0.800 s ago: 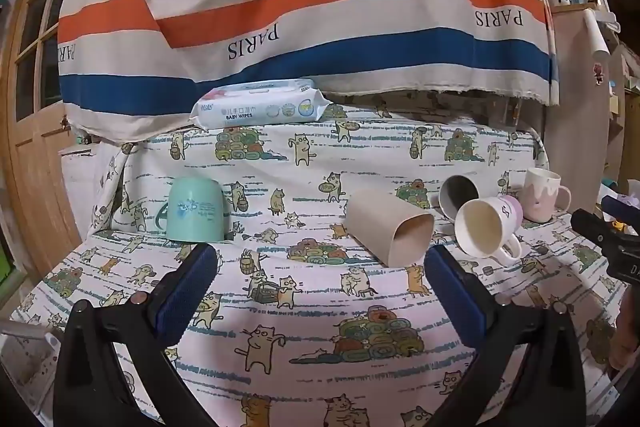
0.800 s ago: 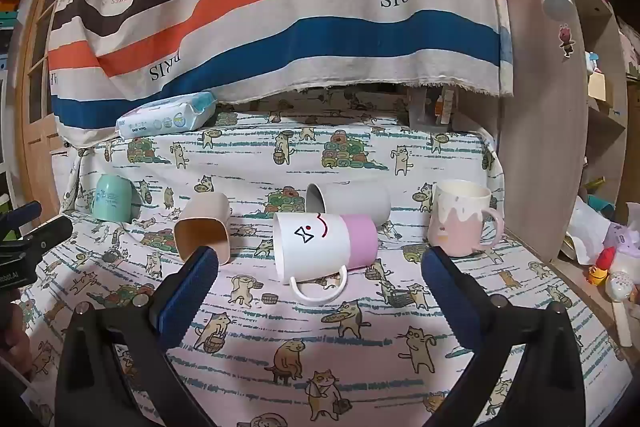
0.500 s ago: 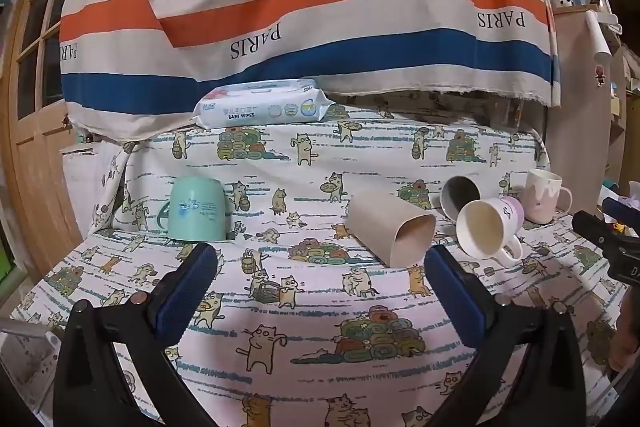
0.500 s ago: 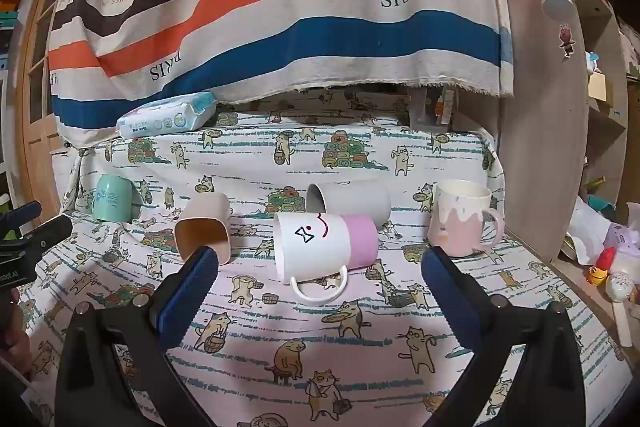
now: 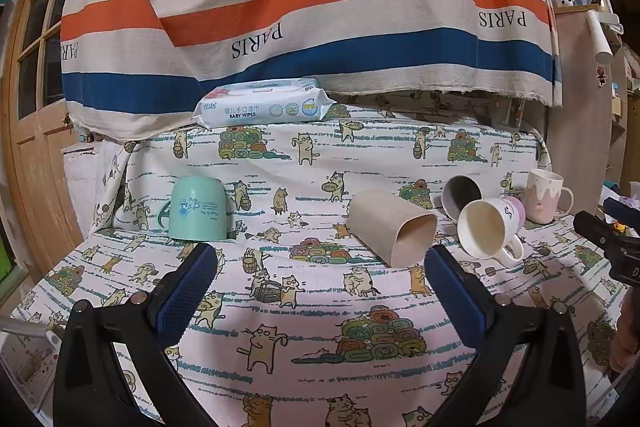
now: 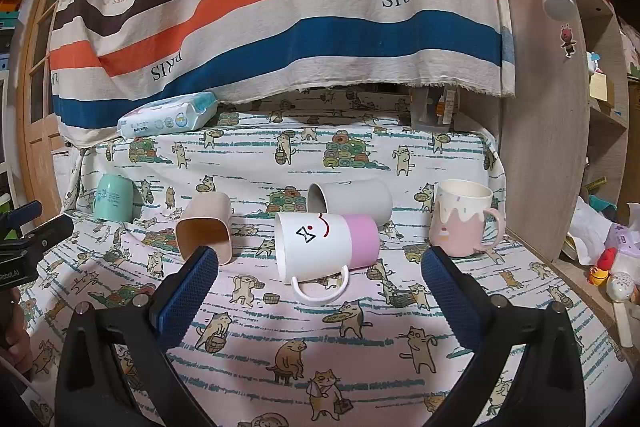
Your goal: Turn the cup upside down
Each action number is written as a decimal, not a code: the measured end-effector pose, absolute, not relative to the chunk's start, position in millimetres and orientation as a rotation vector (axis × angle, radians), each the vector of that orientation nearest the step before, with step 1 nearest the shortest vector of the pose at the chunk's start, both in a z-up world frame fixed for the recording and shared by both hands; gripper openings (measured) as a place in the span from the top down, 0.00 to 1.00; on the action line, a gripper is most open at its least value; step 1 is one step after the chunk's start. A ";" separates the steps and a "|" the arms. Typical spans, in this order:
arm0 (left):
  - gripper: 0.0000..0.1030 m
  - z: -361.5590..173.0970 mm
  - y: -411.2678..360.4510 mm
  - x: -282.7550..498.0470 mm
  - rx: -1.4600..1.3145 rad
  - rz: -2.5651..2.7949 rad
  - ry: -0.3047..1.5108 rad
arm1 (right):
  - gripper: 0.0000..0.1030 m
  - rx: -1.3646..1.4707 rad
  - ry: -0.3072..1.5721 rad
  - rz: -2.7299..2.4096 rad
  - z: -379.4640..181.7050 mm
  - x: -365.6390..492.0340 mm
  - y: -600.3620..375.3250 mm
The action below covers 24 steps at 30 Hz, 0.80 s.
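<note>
Several cups sit on a cat-print cloth. A mint cup (image 5: 198, 209) (image 6: 114, 197) stands upside down at the left. A beige cup (image 5: 390, 231) (image 6: 206, 227) lies on its side. A grey cup (image 6: 352, 203) (image 5: 460, 193) and a white-and-pink mug (image 6: 326, 247) (image 5: 490, 227) also lie on their sides. A pink drip mug (image 6: 464, 223) (image 5: 544, 197) stands upright at the right. My left gripper (image 5: 320, 283) is open and empty, short of the beige cup. My right gripper (image 6: 320, 287) is open and empty, just short of the white-and-pink mug.
A pack of baby wipes (image 5: 264, 105) (image 6: 168, 115) lies on the raised ledge behind the cups under a striped cloth (image 5: 312, 7). A wooden cabinet side (image 6: 560, 131) stands at the right, with small toys (image 6: 608, 267) beside the table edge. A wooden door (image 5: 32, 115) is at the left.
The left wrist view has shifted very slightly; the cups and both grippers otherwise stand as before.
</note>
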<state>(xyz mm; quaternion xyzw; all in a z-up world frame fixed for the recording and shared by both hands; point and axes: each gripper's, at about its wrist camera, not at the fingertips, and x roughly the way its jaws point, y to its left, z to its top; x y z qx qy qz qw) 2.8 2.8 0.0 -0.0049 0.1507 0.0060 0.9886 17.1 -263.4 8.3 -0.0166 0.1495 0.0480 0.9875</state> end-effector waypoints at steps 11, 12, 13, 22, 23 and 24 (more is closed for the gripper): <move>0.00 -2.8 5.3 2.5 -0.009 0.018 0.307 | 0.00 -0.033 0.300 0.097 8.6 17.0 -262.9; 0.00 -2.8 5.2 2.4 -0.009 0.018 0.307 | 0.00 -0.033 0.301 0.097 8.6 17.0 -262.8; 0.00 -3.0 5.4 2.4 -0.009 0.018 0.308 | 0.00 -0.033 0.301 0.097 8.6 17.0 -262.7; 0.00 -3.1 5.5 2.3 -0.009 0.018 0.307 | 0.00 -0.033 0.301 0.097 8.5 17.3 -262.5; 0.00 -3.0 5.3 2.4 -0.009 0.018 0.307 | 0.00 -0.033 0.301 0.097 8.5 17.3 -262.5; 0.00 -3.1 5.4 2.3 -0.009 0.018 0.307 | 0.00 -0.032 0.302 0.097 8.5 17.3 -262.5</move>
